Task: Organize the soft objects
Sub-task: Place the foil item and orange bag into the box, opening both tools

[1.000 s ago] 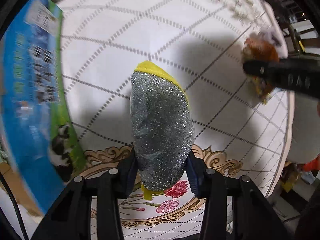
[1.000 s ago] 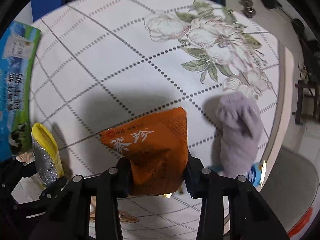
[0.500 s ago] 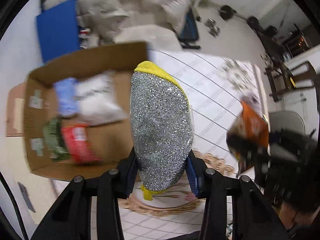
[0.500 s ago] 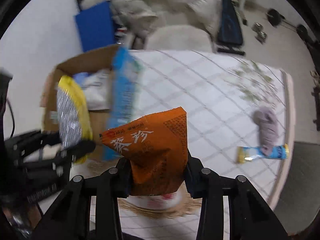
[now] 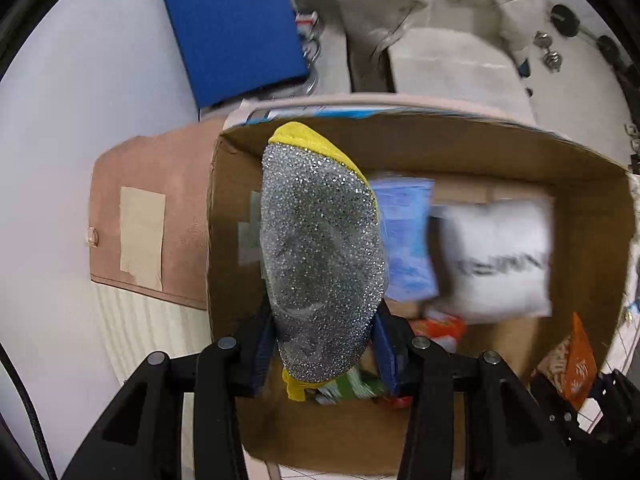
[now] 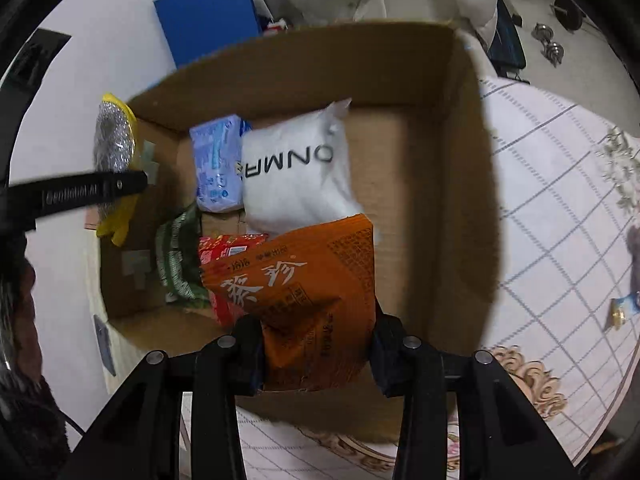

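Note:
My left gripper [image 5: 322, 344] is shut on a silver glitter sponge with yellow backing [image 5: 320, 256], held over the left part of an open cardboard box [image 5: 440, 136]. The sponge also shows in the right wrist view [image 6: 114, 144]. My right gripper [image 6: 316, 350] is shut on an orange snack packet [image 6: 308, 292], held over the box [image 6: 440, 200] near its front. The packet also shows in the left wrist view [image 5: 576, 364]. In the box lie a white pillow pack [image 6: 296, 172], a blue tissue pack [image 6: 218, 160], a green packet [image 6: 176, 256] and a red packet [image 6: 224, 248].
The box stands at the left edge of the table with the patterned cloth [image 6: 560, 200]. A grey cloth [image 6: 634, 260] and a blue wrapper [image 6: 624, 308] lie on the table at the far right. A blue panel [image 5: 232, 28] and white bedding [image 5: 420, 12] are behind the box.
Both grippers have swung with their loads from over the tablecloth leftwards to above the open box. Both holds are unchanged.

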